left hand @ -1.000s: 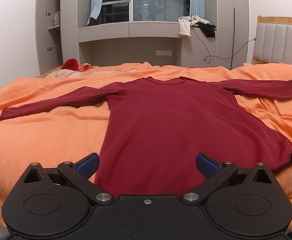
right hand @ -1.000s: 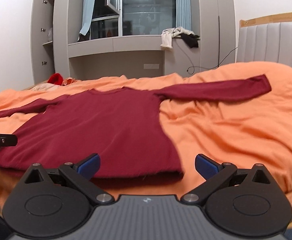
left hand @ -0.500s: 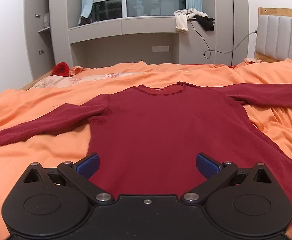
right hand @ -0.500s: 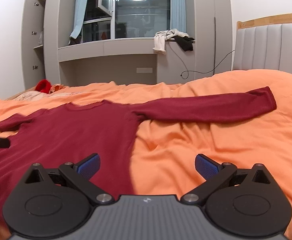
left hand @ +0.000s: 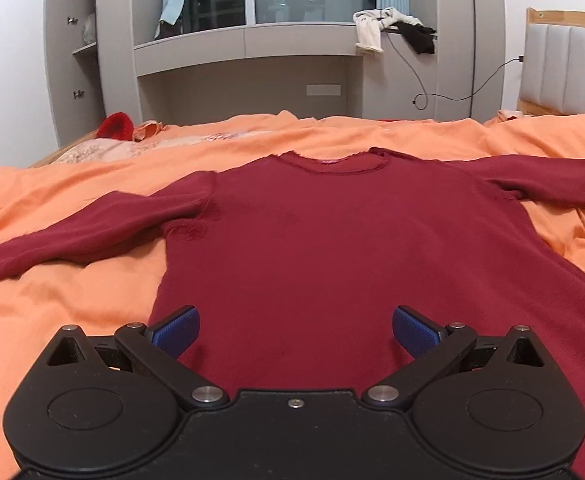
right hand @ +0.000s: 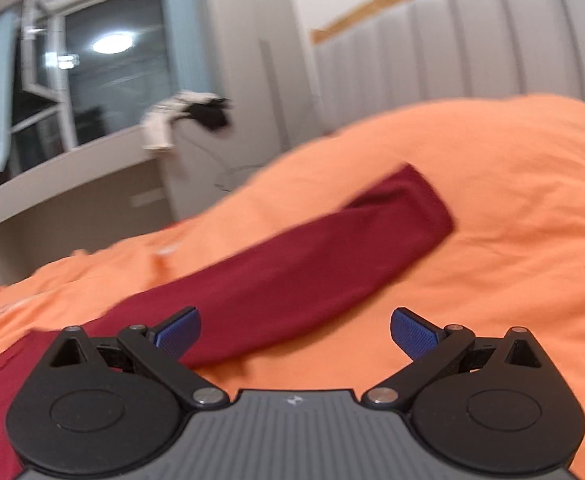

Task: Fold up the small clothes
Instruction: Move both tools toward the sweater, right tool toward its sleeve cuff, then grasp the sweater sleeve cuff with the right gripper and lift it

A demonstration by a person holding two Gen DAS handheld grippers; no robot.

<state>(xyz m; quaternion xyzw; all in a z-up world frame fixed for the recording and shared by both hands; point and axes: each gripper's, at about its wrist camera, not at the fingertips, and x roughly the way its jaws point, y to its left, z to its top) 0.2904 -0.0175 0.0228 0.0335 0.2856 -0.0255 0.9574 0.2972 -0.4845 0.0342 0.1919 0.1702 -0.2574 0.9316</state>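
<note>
since half a second ago the right gripper (right hand: pixel 294 330) is swinging toward the headboard (right hand: pixel 472 44), tilting and blurring its view, now facing the sweater's right sleeve (right hand: pixel 304 268). both grippers are spreading their blue fingers wide, grasping nothing. the left gripper (left hand: pixel 294 330) is hovering over the dark red sweater (left hand: pixel 332 248), which is lying flat, sleeves out, on the orange bedspread (left hand: pixel 72 296).

Spread flat on the bed (left hand: pixel 72 292): a long-sleeved top (left hand: pixel 332 248), collar toward the far wall, sleeves out to either side. Behind the bed, a window ledge (left hand: pixel 252 42) with clothes (left hand: pixel 392 32) draped on it. At right, the headboard (left hand: pixel 564 64).
</note>
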